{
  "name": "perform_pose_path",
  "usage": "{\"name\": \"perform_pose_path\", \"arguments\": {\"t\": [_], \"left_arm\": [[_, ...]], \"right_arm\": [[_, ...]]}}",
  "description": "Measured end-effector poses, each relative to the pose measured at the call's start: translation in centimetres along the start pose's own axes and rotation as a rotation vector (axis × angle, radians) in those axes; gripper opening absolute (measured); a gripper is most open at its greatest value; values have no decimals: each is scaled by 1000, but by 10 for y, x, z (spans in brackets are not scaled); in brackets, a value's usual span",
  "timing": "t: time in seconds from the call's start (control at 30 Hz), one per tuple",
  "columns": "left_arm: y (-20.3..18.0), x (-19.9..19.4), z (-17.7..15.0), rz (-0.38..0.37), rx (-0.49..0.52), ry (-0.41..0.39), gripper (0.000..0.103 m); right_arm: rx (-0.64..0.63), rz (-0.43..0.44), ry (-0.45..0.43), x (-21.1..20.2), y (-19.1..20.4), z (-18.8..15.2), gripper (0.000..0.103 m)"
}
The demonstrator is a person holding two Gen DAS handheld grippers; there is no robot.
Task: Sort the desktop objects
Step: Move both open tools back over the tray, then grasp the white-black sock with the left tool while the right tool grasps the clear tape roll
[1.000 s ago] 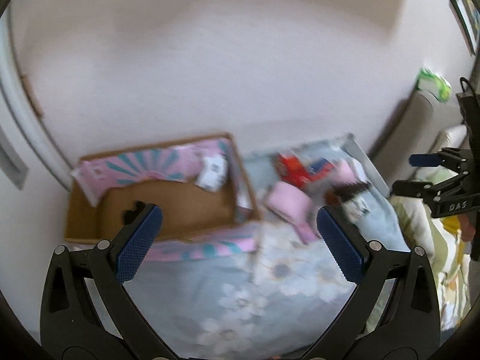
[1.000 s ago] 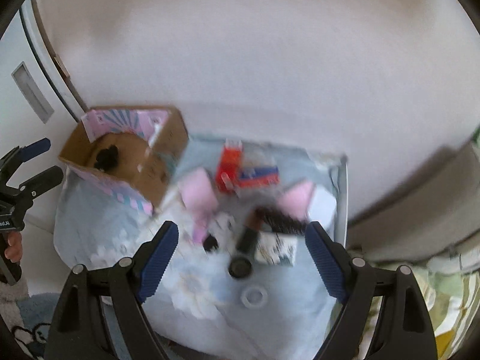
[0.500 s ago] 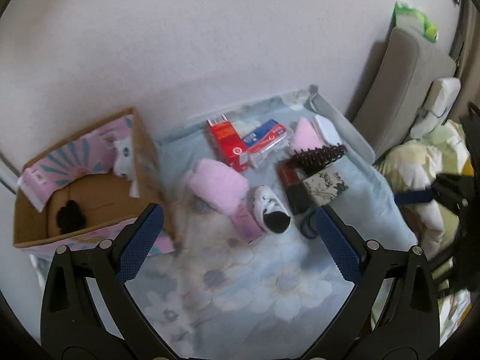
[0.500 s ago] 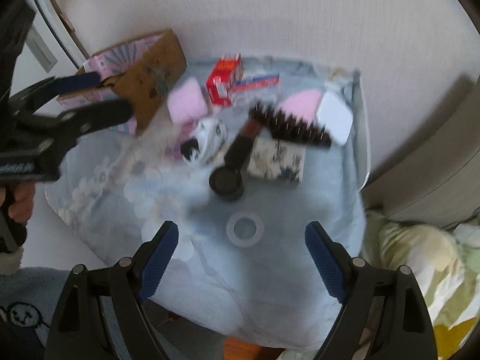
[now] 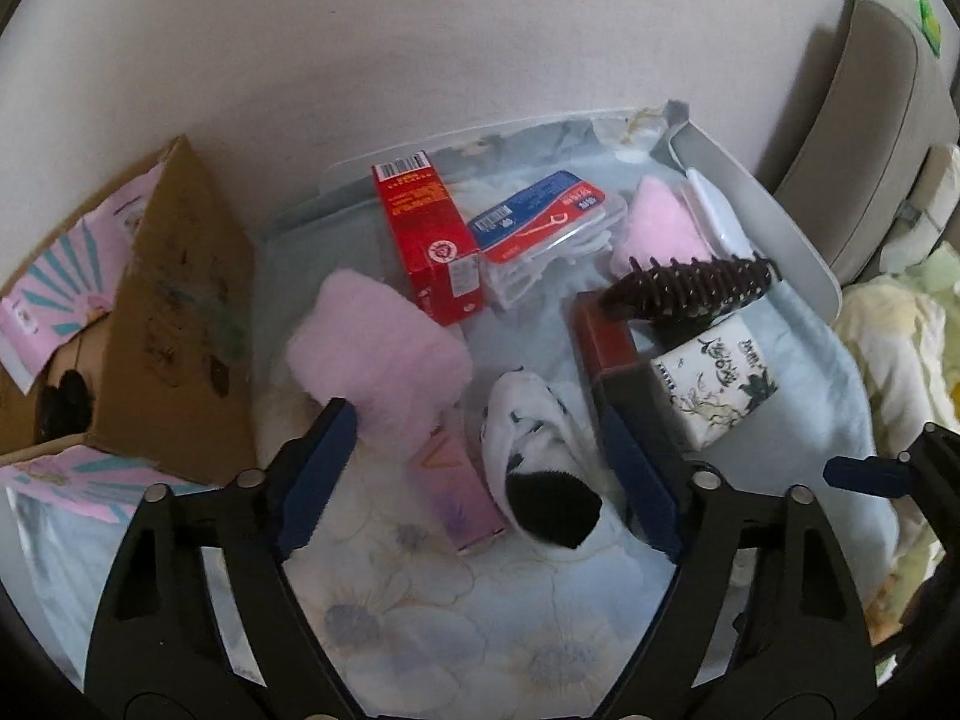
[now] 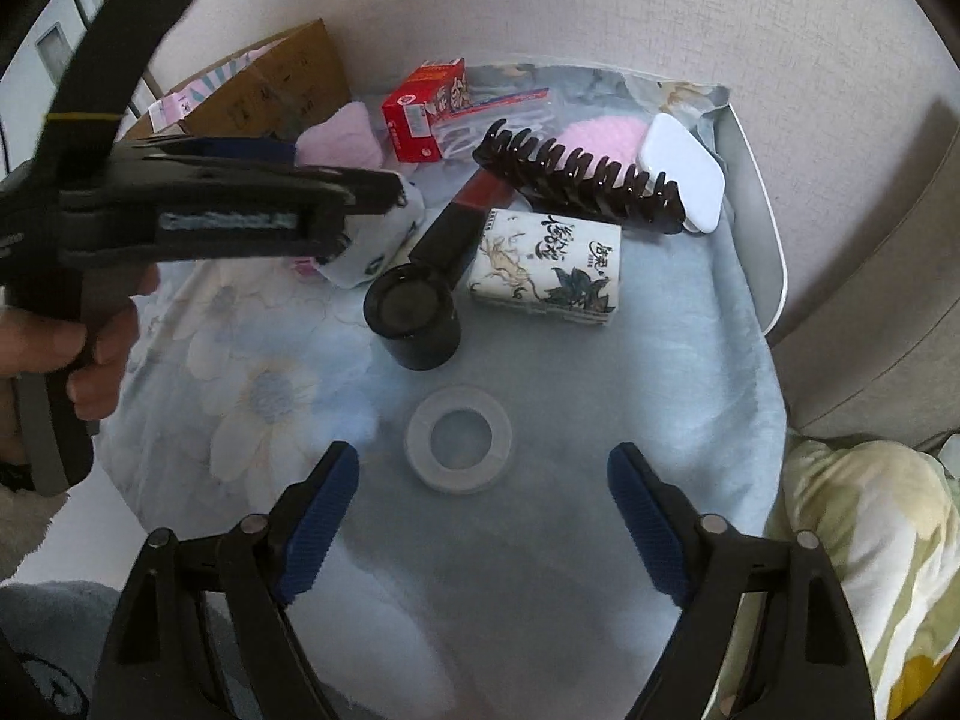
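My left gripper [image 5: 480, 474] is open and empty, low over a white-and-black sock [image 5: 540, 456] and a small pink box [image 5: 459, 492] that lie between its fingers. A fluffy pink item [image 5: 378, 354], a red box [image 5: 429, 240], a floss-pick pack [image 5: 543, 222], a dark claw hair clip [image 5: 690, 288] and a printed tissue pack [image 5: 717, 387] lie beyond. My right gripper [image 6: 483, 510] is open and empty, just in front of a clear tape ring [image 6: 459, 438]. A black jar [image 6: 414, 315] stands behind the ring.
A cardboard box [image 5: 162, 324] with pink flaps stands at the table's left, a dark item inside. A floral blue cloth [image 6: 252, 372] covers the table. A white case [image 6: 681, 171] and the tray rim [image 6: 762, 228] are at the right. Bedding [image 6: 864, 540] lies beyond the right edge.
Both grippers have moved down and closer to the table. The left one has swung right from the cardboard box to the sock. The right one has dropped toward the tape ring.
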State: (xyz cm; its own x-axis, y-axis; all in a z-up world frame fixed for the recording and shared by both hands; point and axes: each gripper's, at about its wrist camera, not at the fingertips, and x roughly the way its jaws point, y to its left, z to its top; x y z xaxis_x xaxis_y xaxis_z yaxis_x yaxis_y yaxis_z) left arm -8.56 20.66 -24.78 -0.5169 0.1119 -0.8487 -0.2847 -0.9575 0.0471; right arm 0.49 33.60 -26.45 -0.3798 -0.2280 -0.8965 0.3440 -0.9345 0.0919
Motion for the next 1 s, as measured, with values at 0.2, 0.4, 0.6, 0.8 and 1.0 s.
{"name": "perform_pose_path", "arguments": {"t": [0.2, 0.4, 0.6, 0.8, 1.0], "left_arm": [[-11, 8, -2, 39, 57, -16, 67], [-18, 9, -5, 40, 84, -34, 56], [-24, 9, -15, 22, 93, -29, 54], [-23, 14, -18, 11, 73, -27, 49], [-17, 15, -10, -22, 48, -28, 33]], "right_arm": [[-28, 0, -36, 6, 1, -1, 68], [-51, -7, -40, 13, 2, 0, 58], [-106, -41, -61, 15, 7, -2, 56], [-111, -56, -89, 14, 7, -6, 48], [-103, -56, -101, 11, 5, -3, 39]]}}
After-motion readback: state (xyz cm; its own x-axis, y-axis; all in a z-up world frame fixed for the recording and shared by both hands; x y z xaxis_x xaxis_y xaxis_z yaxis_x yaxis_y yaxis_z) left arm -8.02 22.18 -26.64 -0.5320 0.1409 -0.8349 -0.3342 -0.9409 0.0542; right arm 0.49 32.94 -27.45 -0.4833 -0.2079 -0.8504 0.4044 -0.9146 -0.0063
